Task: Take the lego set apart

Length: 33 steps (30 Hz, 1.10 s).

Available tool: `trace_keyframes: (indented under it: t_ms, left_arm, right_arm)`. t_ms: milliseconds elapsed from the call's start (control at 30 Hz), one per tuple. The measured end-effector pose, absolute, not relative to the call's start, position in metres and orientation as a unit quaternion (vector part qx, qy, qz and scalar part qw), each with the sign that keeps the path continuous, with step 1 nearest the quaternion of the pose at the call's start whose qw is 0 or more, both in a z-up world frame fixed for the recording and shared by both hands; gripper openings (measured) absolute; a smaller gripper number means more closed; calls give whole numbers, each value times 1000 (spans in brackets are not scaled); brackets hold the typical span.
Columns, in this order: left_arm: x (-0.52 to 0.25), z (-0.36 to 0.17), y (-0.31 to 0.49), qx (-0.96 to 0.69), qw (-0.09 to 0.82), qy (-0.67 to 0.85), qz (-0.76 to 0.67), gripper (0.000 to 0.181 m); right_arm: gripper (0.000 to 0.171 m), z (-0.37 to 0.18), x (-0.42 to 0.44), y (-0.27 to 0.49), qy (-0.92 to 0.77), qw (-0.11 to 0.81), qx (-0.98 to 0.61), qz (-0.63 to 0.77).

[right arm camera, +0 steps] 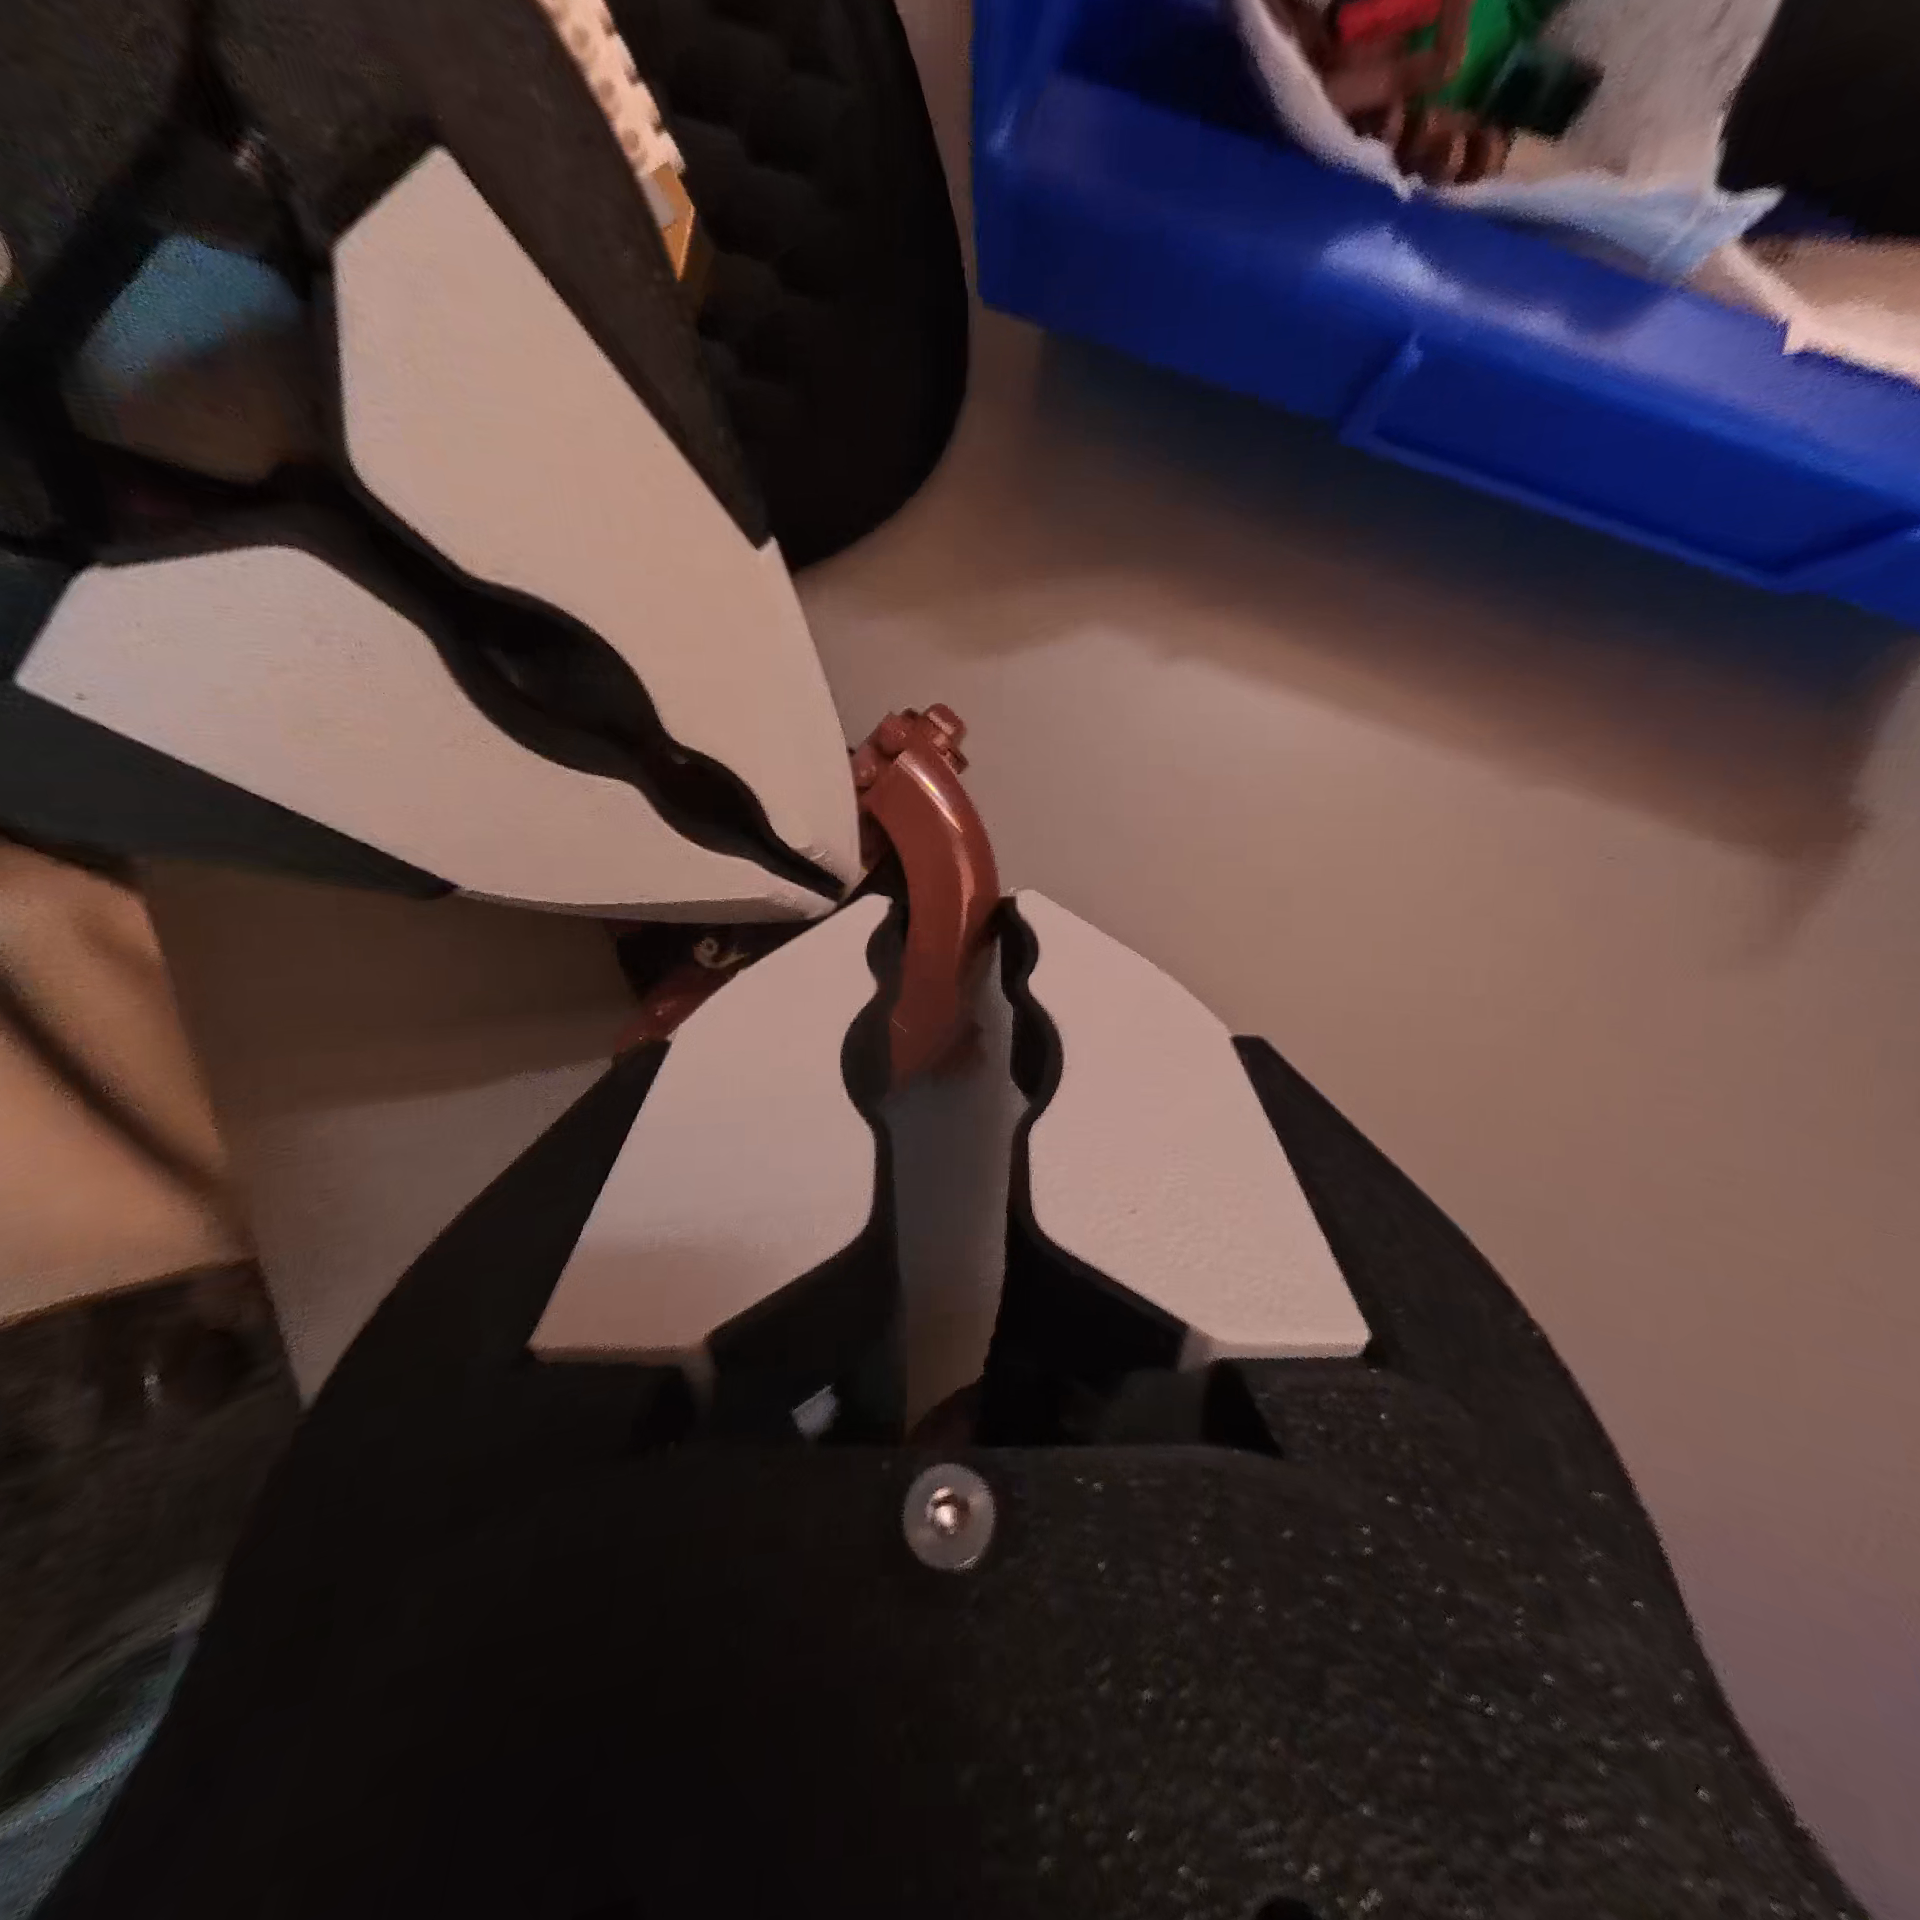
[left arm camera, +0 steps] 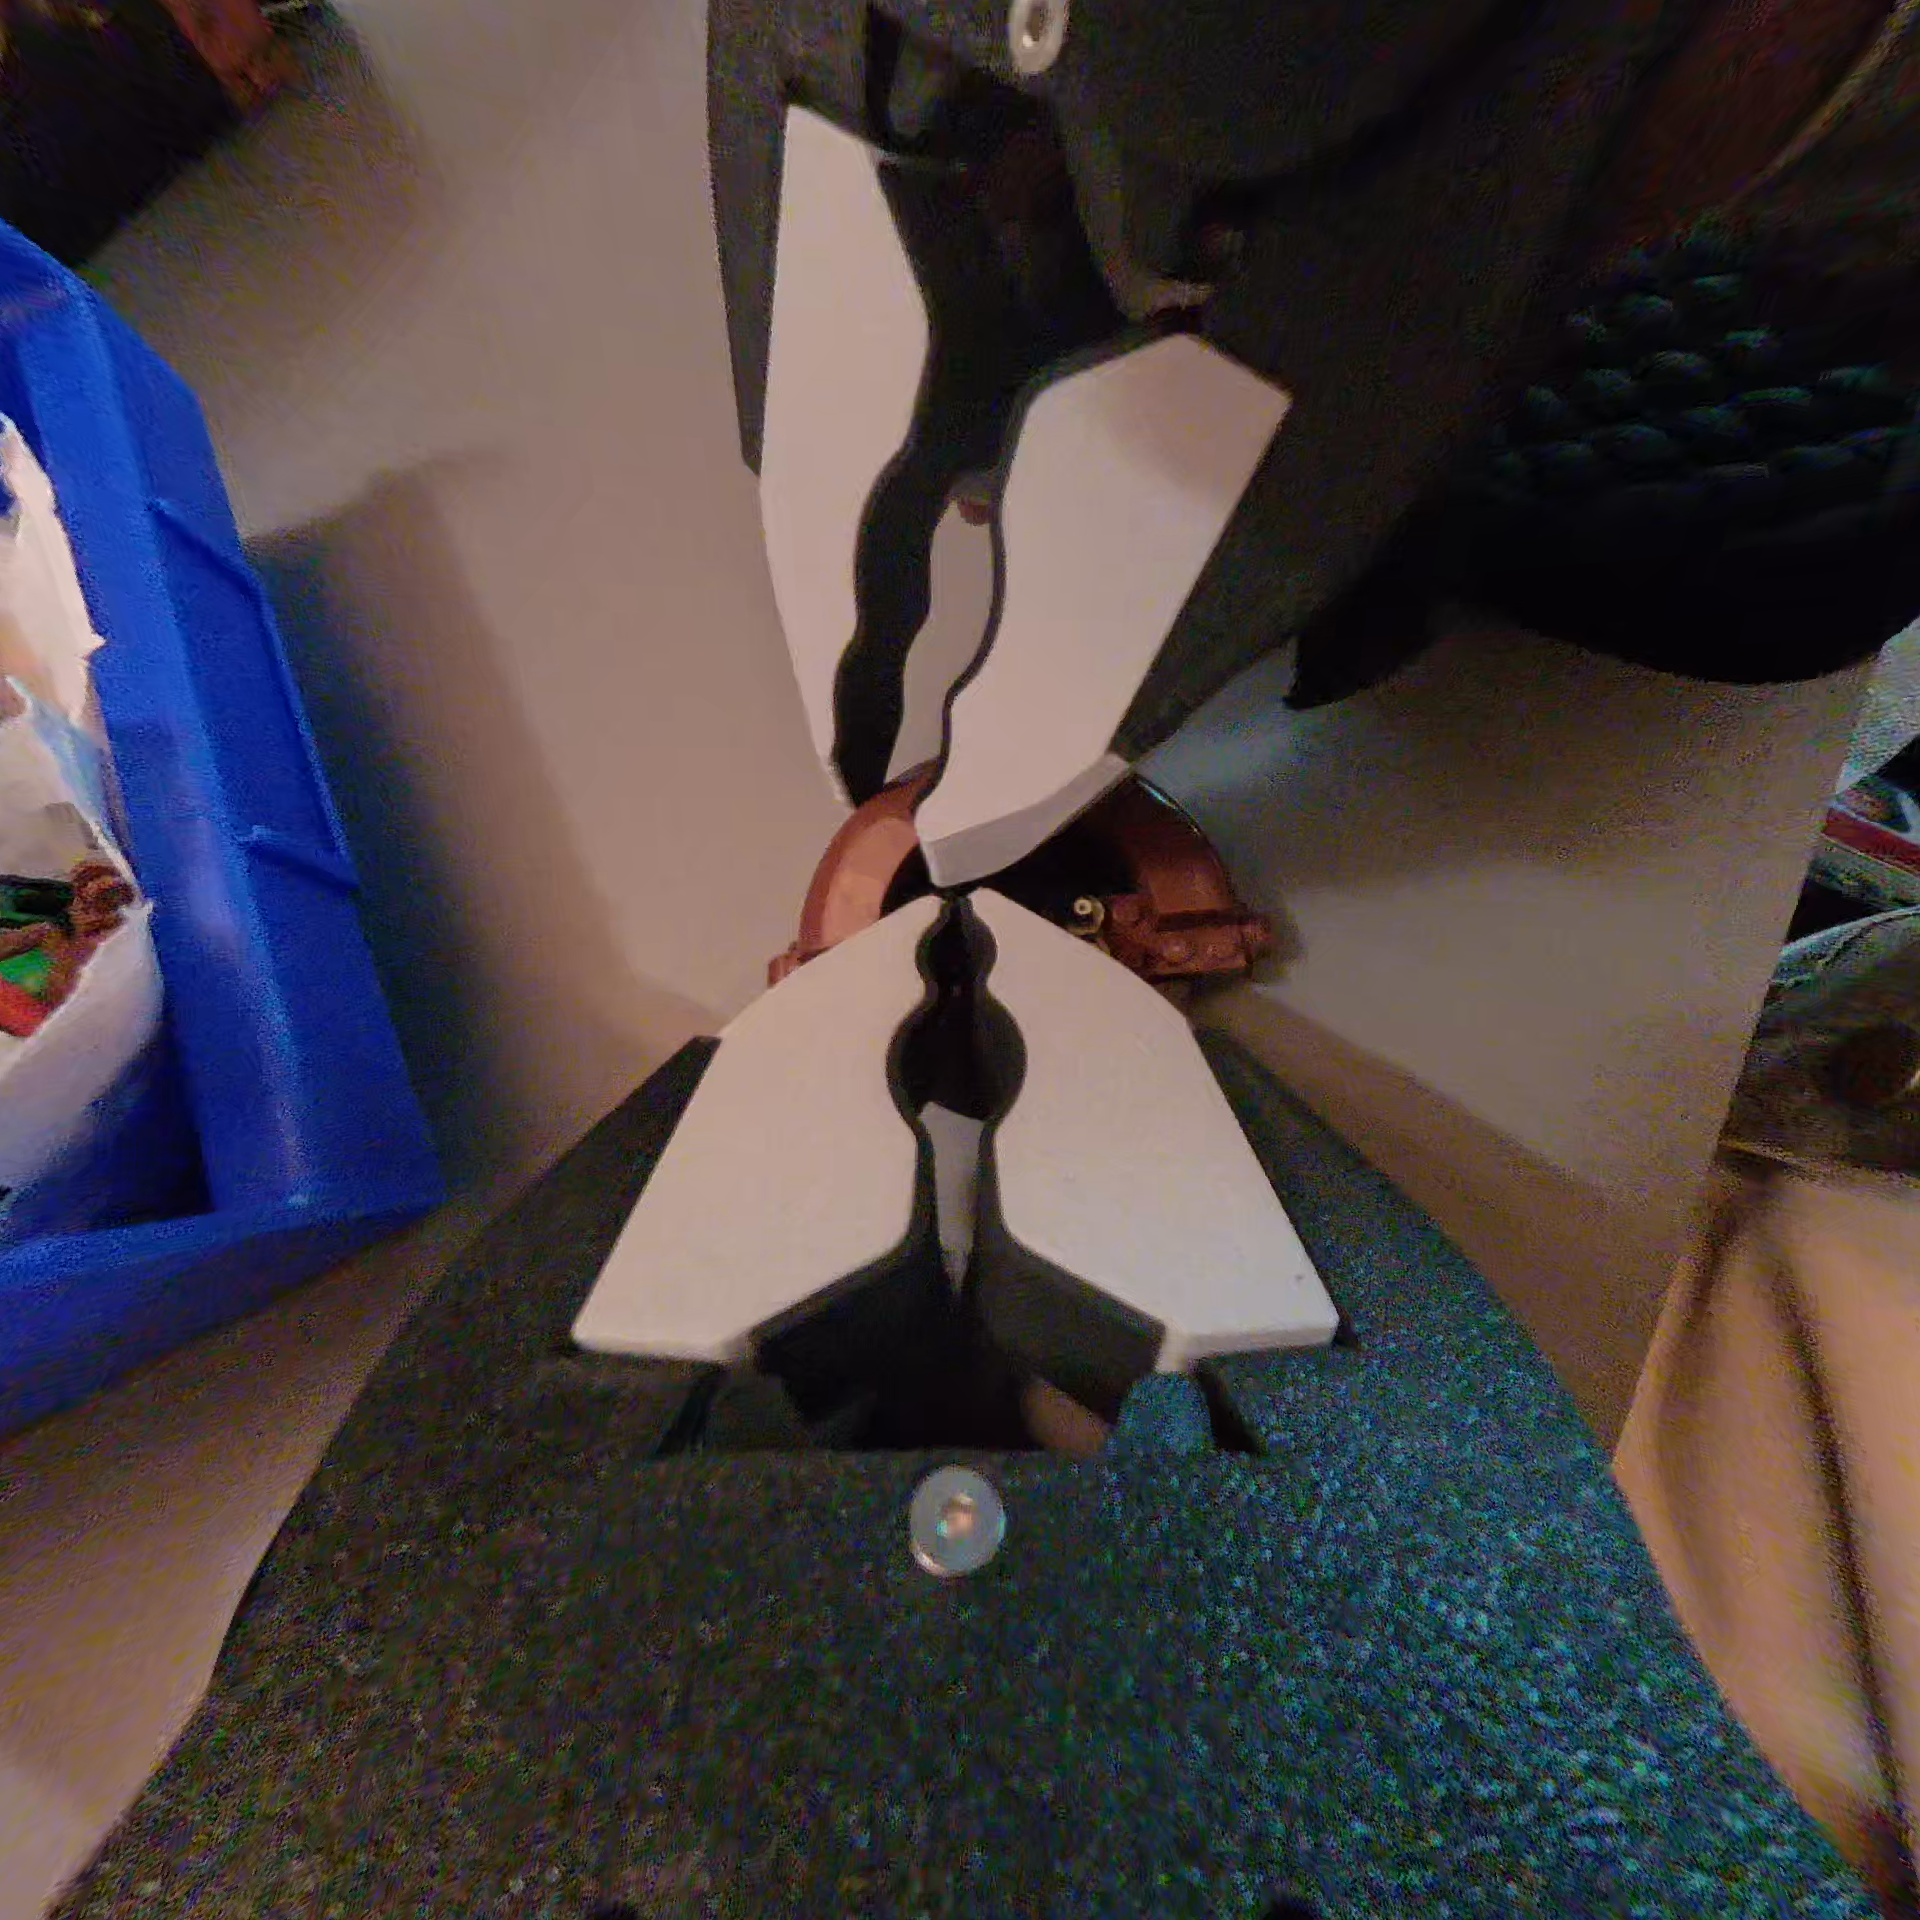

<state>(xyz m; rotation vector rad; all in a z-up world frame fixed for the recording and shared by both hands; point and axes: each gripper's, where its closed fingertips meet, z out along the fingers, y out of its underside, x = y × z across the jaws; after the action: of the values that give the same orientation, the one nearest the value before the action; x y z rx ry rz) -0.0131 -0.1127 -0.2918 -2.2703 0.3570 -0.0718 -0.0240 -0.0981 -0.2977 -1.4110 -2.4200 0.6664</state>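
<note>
A small brown lego set (left arm camera: 1184, 904) sits low over the pale table, mostly hidden behind the fingers. Its curved brown arch piece (right arm camera: 940, 883) stands between the fingers of my right gripper (right arm camera: 940, 914), which is shut on it. The arch also shows in the left wrist view (left arm camera: 857, 883), with the right gripper (left arm camera: 894, 821) coming down on it from above. My left gripper (left arm camera: 951, 904) is shut, its tips right at the dark middle of the set. In the right wrist view the left gripper (right arm camera: 842, 888) touches the set beside the arch. I cannot tell whether it pinches a thin part.
A blue bin (left arm camera: 260, 831) stands to the left, holding white paper and loose lego pieces; it also shows in the right wrist view (right arm camera: 1455, 364) at the upper right. Black gloved hands (left arm camera: 1662, 416) hold the grippers. A person's clothing is at the right edge. Both grippers' tips are close together, under 4 cm apart.
</note>
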Motion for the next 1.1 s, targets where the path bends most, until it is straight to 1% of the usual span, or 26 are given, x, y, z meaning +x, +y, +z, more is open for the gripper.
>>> trace_keyframes:
  t_ms: [67, 233, 333, 367, 400, 433, 467, 567, 600, 633, 700, 767, 833, 867, 900, 933, 1000, 1067, 1100]
  left_arm:
    - [-14, -292, -113, -902, 409, 134, -34, 0]
    - [-15, -293, -112, -903, 409, 122, -53, 0]
    - [-15, -293, -111, -903, 409, 121, -49, 0]
    - [-17, -293, -111, -903, 410, 119, -42, 0]
    - [-18, -293, -110, -904, 411, 116, -33, 0]
    - [-19, -294, -110, -904, 411, 117, -28, 0]
    - [-19, -294, -110, -903, 412, 117, -29, 0]
    - [-19, -293, -110, -902, 415, 113, -37, 0]
    - [-19, -293, -110, -902, 415, 113, -37, 0]
    - [-19, -293, -110, -902, 415, 113, -37, 0]
    - [-19, -293, -110, -902, 415, 113, -37, 0]
    - [-19, -293, -110, -902, 416, 114, -35, 0]
    - [-19, -293, -111, -901, 416, 115, -35, 0]
    - [-19, -293, -111, -901, 416, 116, -35, 0]
    - [-19, -293, -111, -901, 416, 115, -35, 0]
    - [-19, -293, -110, -901, 416, 114, -36, 0]
    - [-19, -294, -110, -901, 416, 112, -41, 0]
    - [-19, -294, -110, -901, 417, 110, -44, 0]
    - [-19, -293, -110, -901, 417, 110, -45, 0]
  right_arm:
    - [16, -297, -26, -98, -845, 172, -457, 220]
    - [14, -293, -29, -97, -864, 322, -351, 162]
    - [11, -290, -29, -99, -860, 385, -306, 137]
    - [7, -288, -28, -101, -855, 404, -293, 138]
    - [0, -279, -30, -106, -840, 434, -284, 159]
    - [0, -264, -31, -108, -817, 451, -300, 195]
    - [0, -259, -30, -108, -811, 421, -336, 228]
    - [0, -268, -24, -103, -806, 291, -431, 283]
    - [21, -271, -24, -102, -799, 253, -458, 297]
    - [33, -273, -24, -101, -793, 213, -482, 305]
    - [33, -279, -27, -100, -795, 156, -503, 301]
    - [26, -290, -29, -90, -805, 120, -520, 260]
    - [19, -299, -23, -97, -820, 57, -509, 256]
    - [21, -301, -24, -100, -821, 43, -505, 262]
    - [20, -300, -25, -100, -825, 43, -495, 269]
    - [17, -298, -29, -98, -825, 69, -484, 281]
    - [16, -280, -42, -94, -820, 191, -438, 316]
    - [16, -268, -39, -92, -822, 258, -412, 296]
    - [16, -262, -37, -95, -814, 265, -413, 310]
